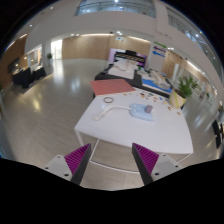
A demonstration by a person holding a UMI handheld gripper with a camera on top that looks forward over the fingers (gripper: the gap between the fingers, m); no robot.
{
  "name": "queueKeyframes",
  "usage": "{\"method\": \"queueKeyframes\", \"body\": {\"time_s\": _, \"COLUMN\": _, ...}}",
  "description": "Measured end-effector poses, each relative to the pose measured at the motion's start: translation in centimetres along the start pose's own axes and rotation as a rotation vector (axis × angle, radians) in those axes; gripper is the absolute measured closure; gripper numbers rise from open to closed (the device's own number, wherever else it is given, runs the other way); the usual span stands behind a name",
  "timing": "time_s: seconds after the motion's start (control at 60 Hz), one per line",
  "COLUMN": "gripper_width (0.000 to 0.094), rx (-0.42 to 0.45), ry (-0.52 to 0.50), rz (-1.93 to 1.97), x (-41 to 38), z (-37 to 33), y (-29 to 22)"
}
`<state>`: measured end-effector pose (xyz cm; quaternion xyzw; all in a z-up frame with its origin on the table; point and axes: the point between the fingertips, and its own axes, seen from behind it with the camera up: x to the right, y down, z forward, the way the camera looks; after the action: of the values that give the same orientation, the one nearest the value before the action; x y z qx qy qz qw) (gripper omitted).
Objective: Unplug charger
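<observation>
A white table [115, 135] stands ahead of my gripper [112, 158], beyond the fingers. On it lies a small blue and white device [142, 111] with a thin cable [112, 105] curling off to its left. The charger itself is too small to make out. My fingers, with magenta pads [76, 157], are open and hold nothing. They hover above the floor, short of the table's near edge.
A red sheet [112, 86] lies on a second table behind the white one. More desks [128, 57] stand further back. A shelf with coloured items [156, 84] and a green plant [186, 89] are to the right. Open floor [50, 105] spreads to the left.
</observation>
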<state>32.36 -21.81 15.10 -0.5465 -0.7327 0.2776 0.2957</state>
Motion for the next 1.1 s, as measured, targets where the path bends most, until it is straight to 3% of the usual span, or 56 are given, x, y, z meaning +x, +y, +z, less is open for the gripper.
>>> {"method": "queueKeyframes", "body": {"time_s": 0.183, "gripper_width": 0.0077, "rx": 0.02, "ry": 0.145, "rz": 0.093, "x": 8.4, "z": 3.6, "y": -1.2}}
{"method": "queueKeyframes", "body": {"time_s": 0.4, "gripper_width": 0.0081, "rx": 0.105, "ry": 0.223, "rz": 0.182, "x": 15.1, "z": 9.0, "y": -3.1}}
{"method": "queueKeyframes", "body": {"time_s": 0.667, "gripper_width": 0.0083, "rx": 0.331, "ry": 0.235, "rz": 0.231, "x": 21.1, "z": 21.3, "y": -9.2}}
{"method": "queueKeyframes", "body": {"time_s": 0.967, "gripper_width": 0.008, "rx": 0.358, "ry": 0.186, "rz": 0.237, "x": 24.2, "z": 34.6, "y": -12.6}}
{"method": "queueKeyframes", "body": {"time_s": 1.05, "gripper_width": 0.0636, "rx": 0.348, "ry": 0.168, "rz": 0.249, "x": 24.5, "z": 36.2, "y": -12.9}}
{"method": "queueKeyframes", "body": {"time_s": 1.1, "gripper_width": 0.0691, "rx": 0.357, "ry": 0.176, "rz": 0.242, "x": 24.5, "z": 36.2, "y": -13.1}}
